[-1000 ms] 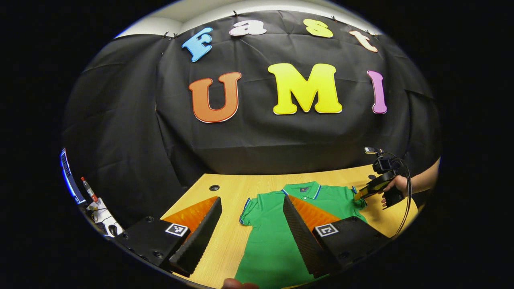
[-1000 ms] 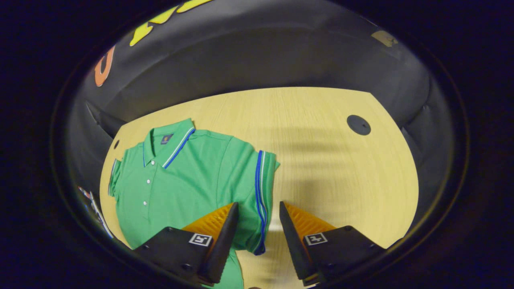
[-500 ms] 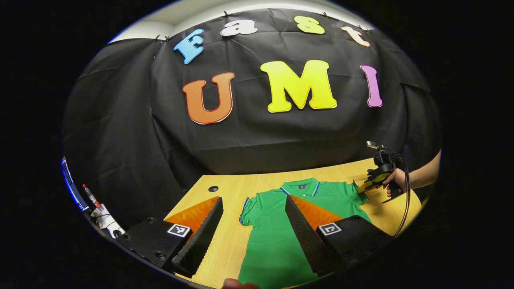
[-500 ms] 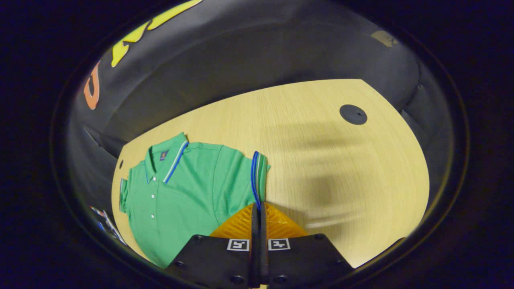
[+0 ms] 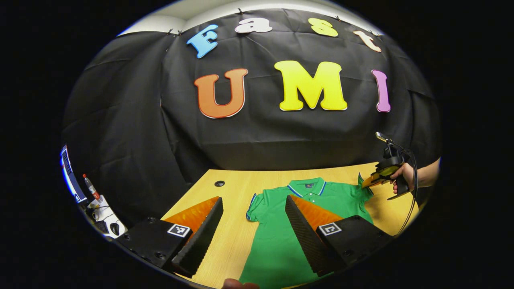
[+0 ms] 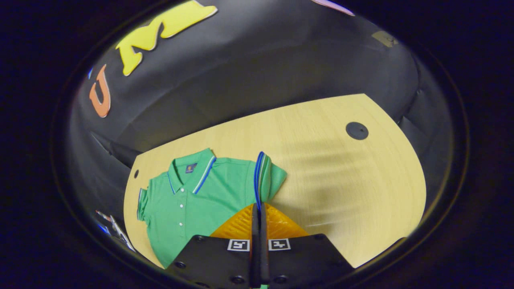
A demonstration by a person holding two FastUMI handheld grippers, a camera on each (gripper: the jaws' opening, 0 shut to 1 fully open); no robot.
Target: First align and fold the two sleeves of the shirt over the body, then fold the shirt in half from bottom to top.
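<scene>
Green polo shirt (image 6: 188,208) with blue-and-white trim lies front-up on a wooden table (image 6: 341,180); its small neck label is unreadable. Right gripper (image 6: 257,224), fingers together, clamps the striped cuff of one sleeve (image 6: 267,178), lifting it. Left gripper (image 5: 253,228) hangs with fingers apart above the shirt's other side.

My bench (image 5: 237,237) has a pale wood-grain top with rounded corners. I note one dark round grommet hole (image 5: 219,183) near its far left corner and another (image 6: 357,131) toward the right. Black cloth (image 5: 120,120), creased, hangs behind and beside it. Above the cloth, a strip of white wall (image 5: 192,8).
</scene>
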